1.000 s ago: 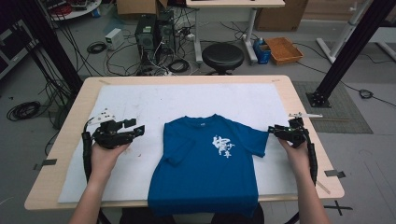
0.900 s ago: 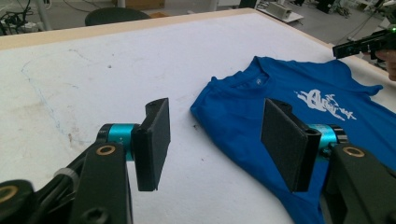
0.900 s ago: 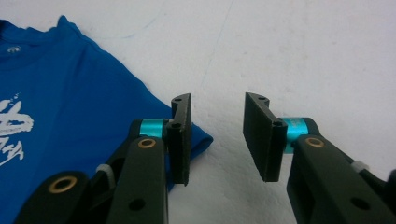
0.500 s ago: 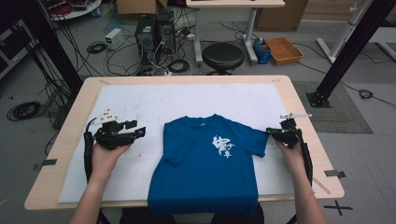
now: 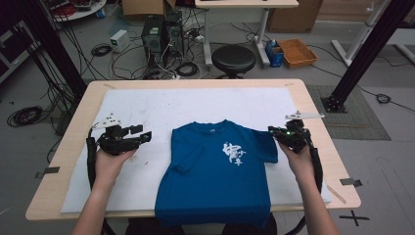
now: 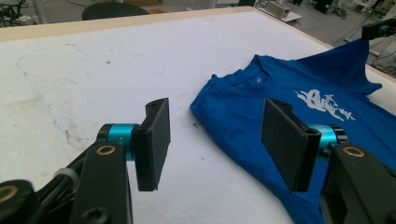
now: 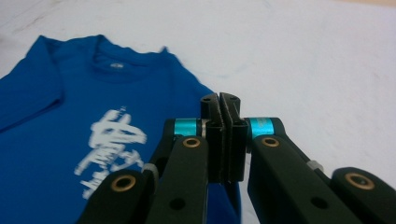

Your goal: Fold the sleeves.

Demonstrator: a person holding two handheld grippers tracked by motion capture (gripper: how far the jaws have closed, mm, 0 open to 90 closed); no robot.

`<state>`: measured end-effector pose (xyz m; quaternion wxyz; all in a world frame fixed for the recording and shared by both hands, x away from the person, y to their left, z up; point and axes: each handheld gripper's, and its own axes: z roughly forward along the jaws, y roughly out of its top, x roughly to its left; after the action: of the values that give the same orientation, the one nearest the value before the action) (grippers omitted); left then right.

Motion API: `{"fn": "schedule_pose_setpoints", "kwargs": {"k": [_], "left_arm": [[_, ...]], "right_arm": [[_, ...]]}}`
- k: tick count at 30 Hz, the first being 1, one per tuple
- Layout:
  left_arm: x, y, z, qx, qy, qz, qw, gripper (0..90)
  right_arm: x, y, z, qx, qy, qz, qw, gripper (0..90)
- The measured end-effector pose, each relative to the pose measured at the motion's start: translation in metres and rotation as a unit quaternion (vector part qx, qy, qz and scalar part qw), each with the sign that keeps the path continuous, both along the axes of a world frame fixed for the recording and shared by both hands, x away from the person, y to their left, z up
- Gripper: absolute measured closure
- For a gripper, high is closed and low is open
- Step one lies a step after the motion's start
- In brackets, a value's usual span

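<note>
A blue T-shirt [image 5: 218, 181] with a white print lies front up on the white sheet [image 5: 205, 105], its hem hanging over the near table edge. One sleeve [image 5: 188, 157] is folded inward. My left gripper [image 5: 141, 134] hovers open just left of the shirt, nothing between its pads [image 6: 156, 135]; the shirt [image 6: 285, 88] lies ahead and to the right. My right gripper [image 5: 273, 131] is shut on the edge of the other sleeve [image 5: 262, 142], which rises toward that gripper [image 6: 379, 29] in the left gripper view. Its jaws [image 7: 223, 105] meet over the shirt [image 7: 60, 93].
The white sheet covers most of a wooden table [image 5: 313, 112]. Beyond the far edge stand a black stool [image 5: 234, 58], computer boxes [image 5: 159, 34] with cables and an orange crate [image 5: 297, 51]. Black frame posts [image 5: 364, 54] rise at both sides.
My right gripper has drifted a little inward and away from the person with the sleeve edge. My left gripper has barely shifted and stays open.
</note>
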<state>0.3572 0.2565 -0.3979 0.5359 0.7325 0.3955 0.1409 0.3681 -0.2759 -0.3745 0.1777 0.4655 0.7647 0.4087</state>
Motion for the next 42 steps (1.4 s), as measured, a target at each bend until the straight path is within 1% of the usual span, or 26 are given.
{"fn": "schedule_pose_setpoints", "kwargs": {"k": [3, 6, 7, 10, 11, 14, 15, 16, 19, 20, 22, 24, 25, 26, 27, 28, 32, 33, 34, 35, 36, 37, 39, 40, 42], "left_arm": [[0.0, -0.001, 0.0, 0.001, 0.001, -0.001, 1.0, 42.8], [0.0, -0.001, 0.0, 0.001, 0.002, -0.004, 1.0, 42.7], [0.0, -0.001, 0.0, 0.0, 0.003, -0.005, 1.0, 42.8], [0.0, -0.002, -0.001, -0.001, 0.005, -0.007, 1.0, 42.8], [0.0, -0.003, -0.001, 0.001, 0.006, -0.009, 0.9999, 42.8], [0.001, -0.005, -0.003, 0.004, 0.01, -0.012, 0.9999, 42.7], [0.001, -0.006, -0.003, 0.004, 0.01, -0.013, 0.9999, 42.8], [0.001, -0.006, -0.003, 0.006, 0.01, -0.015, 0.9998, 42.8], [0.001, -0.007, -0.004, 0.008, 0.01, -0.017, 0.9998, 42.8], [0.001, -0.008, -0.004, 0.007, 0.009, -0.016, 0.9998, 42.8], [0.001, -0.008, -0.004, 0.008, 0.008, -0.015, 0.9998, 42.7], [0.001, -0.009, -0.003, 0.008, 0.008, -0.014, 0.9998, 42.7], [0.0, -0.009, -0.003, 0.009, 0.007, -0.014, 0.9998, 42.7], [0.0, -0.009, -0.003, 0.009, 0.007, -0.014, 0.9998, 42.8], [0.0, -0.01, -0.002, 0.009, 0.005, -0.016, 0.9998, 42.8], [0.0, -0.011, -0.002, 0.01, 0.003, -0.017, 0.9998, 42.7], [0.0, -0.014, -0.001, 0.012, 0.0, -0.018, 0.9998, 42.8], [0.0, -0.015, -0.001, 0.016, 0.0, -0.017, 0.9997, 42.5], [0.0, -0.016, -0.001, 0.018, 0.0, -0.016, 0.9997, 41.6], [0.0, -0.017, -0.001, 0.018, 0.001, -0.015, 0.9997, 41.4], [0.0, -0.018, -0.001, 0.02, 0.0, -0.013, 0.9997, 41.4], [0.0, -0.018, -0.001, 0.02, 0.0, -0.013, 0.9997, 41.4], [0.001, -0.02, -0.001, 0.021, -0.005, -0.013, 0.9997, 41.4], [0.001, -0.021, -0.001, 0.021, -0.006, -0.011, 0.9997, 41.2], [0.001, -0.023, -0.001, 0.023, -0.007, -0.012, 0.9996, 40.8]], "right_arm": [[-0.001, 0.028, 0.01, -0.024, -0.006, 0.015, 0.9996, 89.4], [0.001, 0.058, 0.015, -0.051, -0.005, 0.029, 0.9983, 89.4], [0.003, 0.077, 0.014, -0.063, -0.001, 0.036, 0.9974, 89.4], [0.008, 0.102, 0.009, -0.075, 0.007, 0.048, 0.996, 89.3], [0.008, 0.102, 0.009, -0.075, 0.007, 0.048, 0.996, 89.3], [0.014, 0.121, 0.001, -0.078, 0.012, 0.052, 0.9955, 88.8], [0.017, 0.126, -0.002, -0.075, 0.017, 0.055, 0.9955, 86.2], [0.018, 0.127, -0.003, -0.072, 0.018, 0.056, 0.9957, 85.8], [0.019, 0.126, -0.001, -0.063, 0.011, 0.054, 0.9965, 83.5], [0.018, 0.119, 0.001, -0.049, 0.006, 0.05, 0.9975, 81.3], [0.017, 0.116, 0.002, -0.045, 0.005, 0.048, 0.9978, 80.3], [0.015, 0.107, 0.004, -0.035, -0.002, 0.037, 0.9987, 80.1], [0.014, 0.103, 0.005, -0.032, -0.005, 0.036, 0.9988, 79.5], [0.014, 0.103, 0.005, -0.032, -0.005, 0.036, 0.9988, 79.5], [0.012, 0.096, 0.005, -0.026, -0.007, 0.031, 0.9992, 78.8], [0.008, 0.085, 0.005, -0.018, -0.011, 0.025, 0.9995, 75.7], [0.001, 0.058, 0.005, -0.002, -0.026, 0.013, 0.9996, 68.0], [-0.001, 0.045, 0.004, 0.01, -0.035, 0.005, 0.9993, 60.7], [-0.002, 0.038, 0.003, 0.017, -0.036, 0.003, 0.9992, 60.0], [-0.002, 0.038, 0.003, 0.017, -0.036, 0.003, 0.9992, 60.0], [-0.004, 0.027, 0.0, 0.022, -0.045, 0.002, 0.9987, 55.2], [-0.004, 0.027, 0.0, 0.022, -0.045, 0.002, 0.9987, 55.2], [-0.005, 0.02, -0.002, 0.025, -0.042, 0.001, 0.9988, 49.2], [-0.007, 0.014, -0.003, 0.027, -0.047, -0.003, 0.9985, 44.8], [-0.008, 0.011, -0.003, 0.028, -0.051, -0.004, 0.9983, 43.2]]}}
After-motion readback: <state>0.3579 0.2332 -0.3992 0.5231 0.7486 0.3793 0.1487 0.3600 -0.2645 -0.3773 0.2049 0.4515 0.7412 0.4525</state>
